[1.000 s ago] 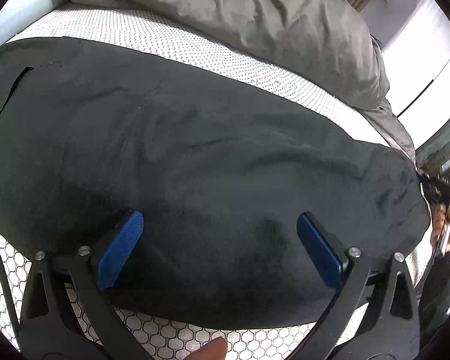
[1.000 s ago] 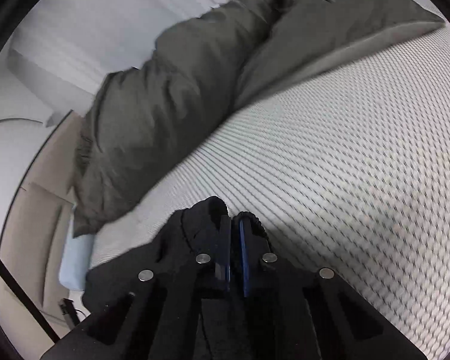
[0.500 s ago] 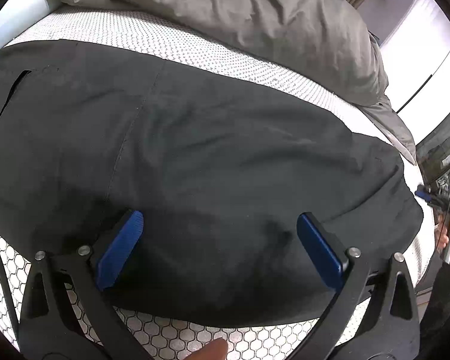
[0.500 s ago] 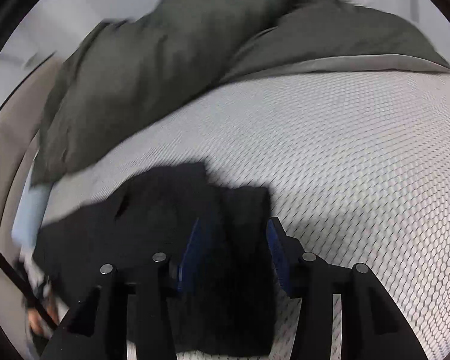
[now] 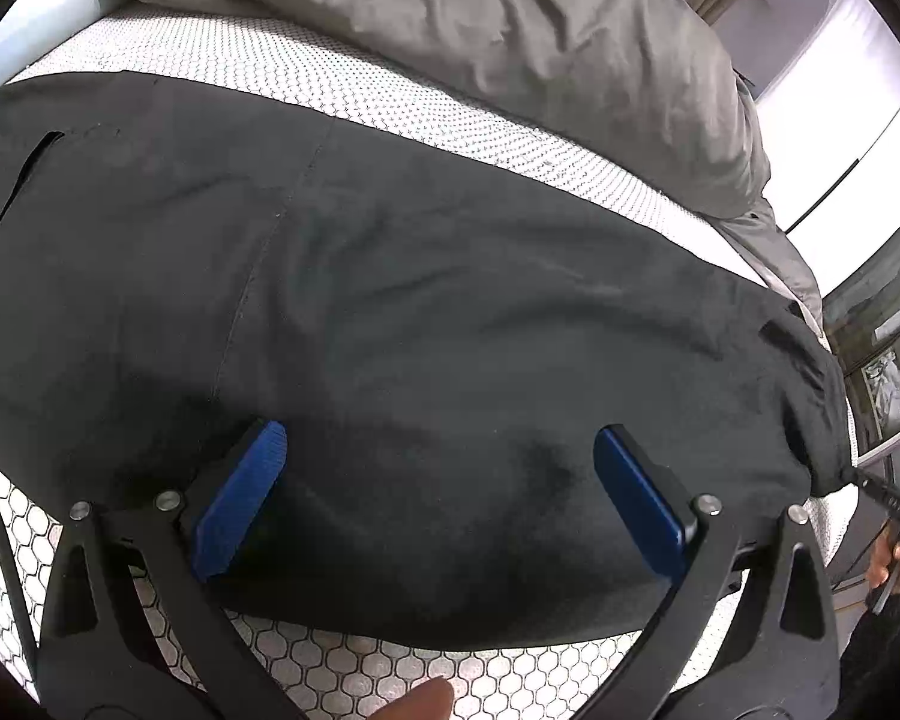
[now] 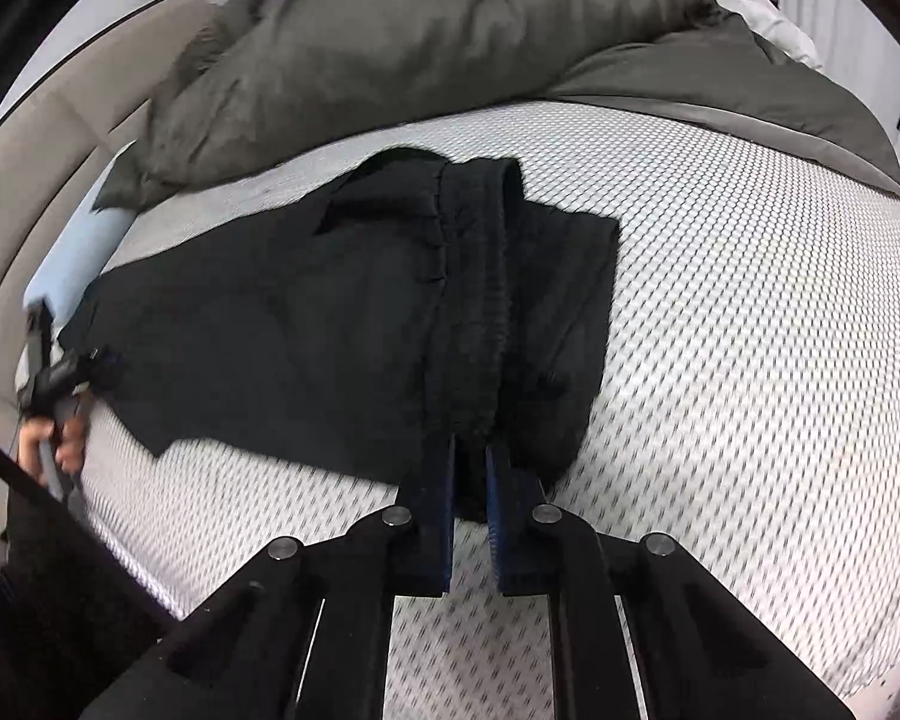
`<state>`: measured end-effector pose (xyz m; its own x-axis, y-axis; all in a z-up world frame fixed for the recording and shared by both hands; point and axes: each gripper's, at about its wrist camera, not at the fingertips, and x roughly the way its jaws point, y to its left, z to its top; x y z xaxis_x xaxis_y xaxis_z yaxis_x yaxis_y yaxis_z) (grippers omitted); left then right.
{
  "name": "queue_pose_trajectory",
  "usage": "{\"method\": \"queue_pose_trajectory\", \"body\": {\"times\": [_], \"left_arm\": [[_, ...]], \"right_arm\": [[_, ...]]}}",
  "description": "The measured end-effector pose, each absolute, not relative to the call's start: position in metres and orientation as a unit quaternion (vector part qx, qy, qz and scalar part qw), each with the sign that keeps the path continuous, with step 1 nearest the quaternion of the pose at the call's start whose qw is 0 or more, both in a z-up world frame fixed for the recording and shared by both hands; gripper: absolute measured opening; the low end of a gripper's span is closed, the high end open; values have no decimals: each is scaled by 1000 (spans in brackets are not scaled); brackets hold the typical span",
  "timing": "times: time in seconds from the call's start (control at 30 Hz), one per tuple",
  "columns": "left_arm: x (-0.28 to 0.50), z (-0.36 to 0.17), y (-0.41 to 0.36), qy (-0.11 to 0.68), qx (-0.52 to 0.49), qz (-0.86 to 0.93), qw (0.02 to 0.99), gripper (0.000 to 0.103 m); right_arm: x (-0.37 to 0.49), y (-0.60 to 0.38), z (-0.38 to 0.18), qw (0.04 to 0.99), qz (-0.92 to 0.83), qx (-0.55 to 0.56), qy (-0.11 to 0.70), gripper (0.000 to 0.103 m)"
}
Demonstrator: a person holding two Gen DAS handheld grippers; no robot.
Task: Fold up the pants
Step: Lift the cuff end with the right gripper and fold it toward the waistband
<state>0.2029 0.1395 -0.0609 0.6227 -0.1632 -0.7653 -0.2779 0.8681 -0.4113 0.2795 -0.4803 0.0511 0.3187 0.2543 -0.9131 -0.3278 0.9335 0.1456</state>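
Note:
Black pants (image 5: 426,324) lie spread flat across the white patterned mattress (image 5: 390,672). My left gripper (image 5: 438,480) is open, its blue pads (image 5: 240,498) wide apart just above the pants' near edge, holding nothing. In the right wrist view the pants (image 6: 282,324) stretch away to the left, and the gathered waistband (image 6: 474,300) runs straight toward me. My right gripper (image 6: 470,468) is nearly closed around the near end of that waistband. The left gripper shows in the right wrist view (image 6: 60,378), at the pants' far left end.
A crumpled grey-green duvet (image 5: 510,36) lies along the far side of the mattress, also seen in the right wrist view (image 6: 450,42). A light blue pillow (image 6: 78,258) sits at the left edge. Bare mattress (image 6: 750,330) extends to the right of the pants.
The right gripper opened, drew back from the pants, then closed again on the waistband's near end. The pants now lie flatter. The left gripper stayed open in place.

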Motion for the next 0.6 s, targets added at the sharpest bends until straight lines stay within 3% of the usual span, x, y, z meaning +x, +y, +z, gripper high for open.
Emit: {"method": "queue_pose_trajectory", "body": {"times": [0.17, 0.23, 0.33, 0.4, 0.6], "left_arm": [[203, -60, 146, 431, -273, 25, 860, 102], [202, -60, 148, 431, -281, 20, 857, 102], [203, -61, 150, 431, -284, 19, 856, 102], [205, -60, 147, 434, -277, 22, 857, 102], [209, -61, 141, 439, -260, 33, 859, 102]], "right_arm": [[290, -509, 35, 812, 131, 38, 568, 8], [290, -518, 32, 803, 109, 17, 586, 14], [319, -517, 40, 800, 97, -7, 593, 32], [333, -510, 56, 814, 132, 13, 566, 59], [399, -474, 50, 809, 157, 40, 564, 63]]}}
